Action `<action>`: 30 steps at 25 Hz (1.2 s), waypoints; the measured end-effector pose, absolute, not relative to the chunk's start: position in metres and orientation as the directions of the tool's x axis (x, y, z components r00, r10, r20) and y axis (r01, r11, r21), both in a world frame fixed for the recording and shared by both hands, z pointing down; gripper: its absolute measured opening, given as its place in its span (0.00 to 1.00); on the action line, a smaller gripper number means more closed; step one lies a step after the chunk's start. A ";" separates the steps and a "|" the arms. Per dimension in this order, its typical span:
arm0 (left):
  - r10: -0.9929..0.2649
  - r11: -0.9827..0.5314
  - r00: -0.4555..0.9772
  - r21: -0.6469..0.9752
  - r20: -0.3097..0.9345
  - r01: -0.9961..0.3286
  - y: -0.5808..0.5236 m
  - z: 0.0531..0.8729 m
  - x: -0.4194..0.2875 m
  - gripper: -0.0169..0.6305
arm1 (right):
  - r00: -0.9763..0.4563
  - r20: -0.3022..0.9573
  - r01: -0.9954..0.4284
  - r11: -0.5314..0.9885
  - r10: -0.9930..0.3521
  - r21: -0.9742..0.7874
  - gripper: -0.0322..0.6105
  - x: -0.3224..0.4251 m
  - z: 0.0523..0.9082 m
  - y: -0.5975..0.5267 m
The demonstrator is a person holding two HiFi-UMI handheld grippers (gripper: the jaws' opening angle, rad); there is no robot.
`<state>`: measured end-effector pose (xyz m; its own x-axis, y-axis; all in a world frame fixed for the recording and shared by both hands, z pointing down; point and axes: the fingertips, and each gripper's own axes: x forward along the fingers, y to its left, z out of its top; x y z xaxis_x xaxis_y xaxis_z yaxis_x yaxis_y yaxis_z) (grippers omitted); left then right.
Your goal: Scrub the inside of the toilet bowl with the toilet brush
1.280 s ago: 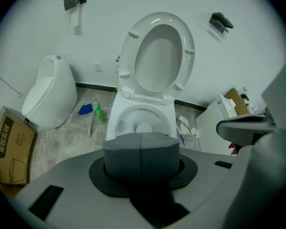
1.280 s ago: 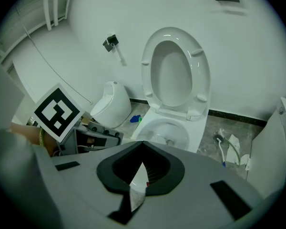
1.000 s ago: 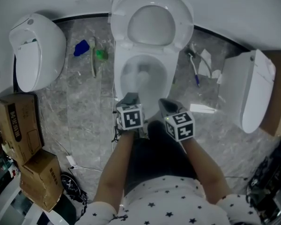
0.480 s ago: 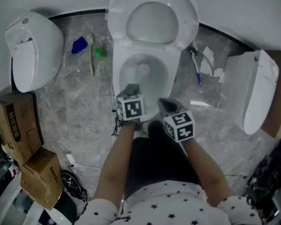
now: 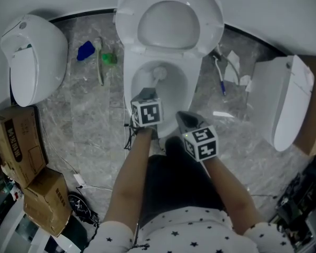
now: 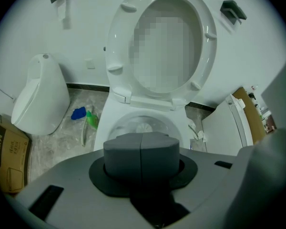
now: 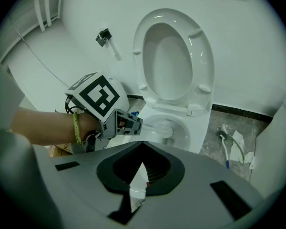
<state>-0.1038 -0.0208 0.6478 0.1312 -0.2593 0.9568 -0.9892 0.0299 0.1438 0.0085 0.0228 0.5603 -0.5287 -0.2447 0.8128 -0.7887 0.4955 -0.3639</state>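
Nearest to the person, the right gripper (image 5: pixel 187 120) is hovering just short of the toilet's near edge. Its jaws are spread wide and are holding nothing. Only a sliver of white is showing through the gap.

Just to its left and slightly farther, the left gripper (image 5: pixel 146 96) is reaching over the near rim of the bowl (image 5: pixel 195 79). Its jaws are pressing together on the thin handle of the brush (image 5: pixel 159 74). The handle is running away from the person and down, and the bristle head is sitting deep in the far part of the bowl. Whether the bristles are touching porcelain cannot be told. Beyond the bowl, the seat (image 5: pixel 213 20) is standing raised against the wall.

The main risk is probably the grip. One gripper is pinching a slim handle at its end, so a hard scrubbing stroke could twist the brush in the jaws or pull it loose into the water. A fast sweep could also be flinging drops over the rim onto the floor (image 5: pixel 95 120). With the left gripper this low, a careless pull toward the person could knock it against the rim.
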 end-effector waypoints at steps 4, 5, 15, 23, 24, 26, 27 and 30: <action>-0.258 0.019 0.128 0.137 0.958 -0.990 -0.030 0.654 -0.104 0.26 | -0.527 0.816 -0.789 0.493 -0.238 -0.366 0.06 0.008 0.563 0.024; -0.259 0.017 0.124 0.132 0.958 -0.991 -0.032 0.655 -0.104 0.26 | -0.527 0.816 -0.789 0.493 -0.237 -0.367 0.06 0.008 0.564 0.024; -0.249 -0.012 0.117 0.117 0.962 -0.993 -0.042 0.662 -0.104 0.26 | -0.529 0.816 -0.791 0.483 -0.233 -0.375 0.06 0.008 0.566 0.026; -0.248 -0.024 0.094 0.091 0.964 -0.996 -0.047 0.665 -0.114 0.26 | -0.530 0.813 -0.794 0.478 -0.239 -0.377 0.06 0.008 0.565 0.029; -0.247 -0.026 0.089 0.085 0.965 -0.996 -0.047 0.665 -0.115 0.26 | -0.530 0.813 -0.794 0.476 -0.241 -0.377 0.06 0.009 0.565 0.029; -0.245 -0.032 0.079 0.074 0.966 -0.997 -0.046 0.665 -0.118 0.26 | -0.529 0.813 -0.796 0.476 -0.245 -0.374 0.06 0.010 0.565 0.029; -0.244 -0.033 0.075 0.069 0.967 -0.997 -0.045 0.665 -0.120 0.26 | -0.528 0.813 -0.796 0.476 -0.246 -0.374 0.06 0.010 0.565 0.030; -0.243 -0.032 0.060 0.054 0.968 -0.998 -0.043 0.665 -0.126 0.26 | -0.529 0.812 -0.796 0.476 -0.246 -0.374 0.06 0.009 0.563 0.029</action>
